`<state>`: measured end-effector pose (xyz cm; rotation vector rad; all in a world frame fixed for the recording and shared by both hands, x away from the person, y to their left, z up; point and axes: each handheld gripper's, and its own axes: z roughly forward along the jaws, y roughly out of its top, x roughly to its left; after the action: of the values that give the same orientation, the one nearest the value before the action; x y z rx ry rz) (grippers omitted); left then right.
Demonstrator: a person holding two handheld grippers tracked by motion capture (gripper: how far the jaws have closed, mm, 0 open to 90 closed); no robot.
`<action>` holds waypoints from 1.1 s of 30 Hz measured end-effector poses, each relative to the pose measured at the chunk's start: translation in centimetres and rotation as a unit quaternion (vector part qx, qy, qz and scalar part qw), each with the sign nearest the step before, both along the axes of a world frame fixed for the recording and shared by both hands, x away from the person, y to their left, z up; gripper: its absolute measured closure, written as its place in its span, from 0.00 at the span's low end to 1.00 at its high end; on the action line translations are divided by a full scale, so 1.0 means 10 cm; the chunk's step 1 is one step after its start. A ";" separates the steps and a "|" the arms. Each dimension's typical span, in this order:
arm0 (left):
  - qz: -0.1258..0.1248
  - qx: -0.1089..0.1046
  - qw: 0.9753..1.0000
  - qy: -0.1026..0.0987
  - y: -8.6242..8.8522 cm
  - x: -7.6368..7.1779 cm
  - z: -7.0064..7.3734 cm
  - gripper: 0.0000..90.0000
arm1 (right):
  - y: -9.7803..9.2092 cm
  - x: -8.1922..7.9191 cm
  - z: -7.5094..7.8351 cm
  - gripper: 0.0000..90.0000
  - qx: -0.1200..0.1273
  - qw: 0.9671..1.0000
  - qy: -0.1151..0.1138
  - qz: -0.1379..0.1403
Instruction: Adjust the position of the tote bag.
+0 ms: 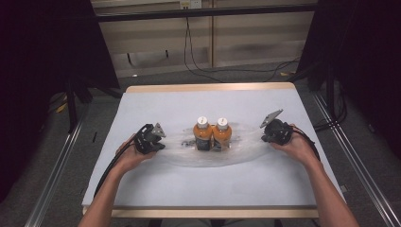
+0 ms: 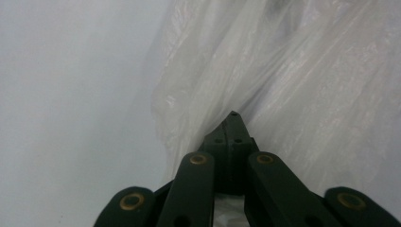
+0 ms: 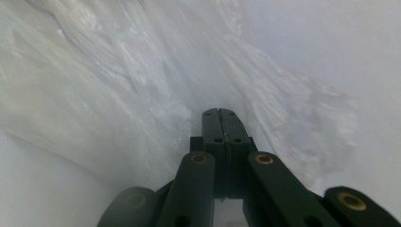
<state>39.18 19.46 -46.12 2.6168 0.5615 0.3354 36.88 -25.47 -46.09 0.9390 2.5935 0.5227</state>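
High view: two orange capped bottles [image 1: 212, 134] stand mid-frame on a clear thin plastic bag [image 1: 246, 142] spread over the white bench [image 1: 213, 179]; my left tongs [image 1: 152, 138] and right tongs [image 1: 273, 130] flank it. Left gripper view: tongs clenched on bag film [image 2: 265, 80]. Right gripper view: tongs clenched on film [image 3: 118, 94] too. Uneven pulling could topple the bottles or tear the film.

- A lab or recording studio, not a home
- Black curtains [image 1: 42, 56] hang at both sides of the work area
- Metal rails [image 1: 54, 170] run along the grey floor beside the table [image 1: 208, 189]
- Loose cables [image 1: 198, 66] trail over the floor from a wall socket [image 1: 190, 4]
- A dark frame bar [image 1: 203, 13] crosses overhead
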 end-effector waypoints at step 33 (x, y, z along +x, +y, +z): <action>0.017 -0.098 0.995 0.027 0.25 -0.06 0.01 1.00 | -0.22 -0.12 0.01 1.00 0.074 0.997 -0.006 -0.022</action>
<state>38.59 21.92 -46.05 2.4354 0.6259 0.2082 35.72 -27.70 -45.97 1.0349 2.5452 0.7133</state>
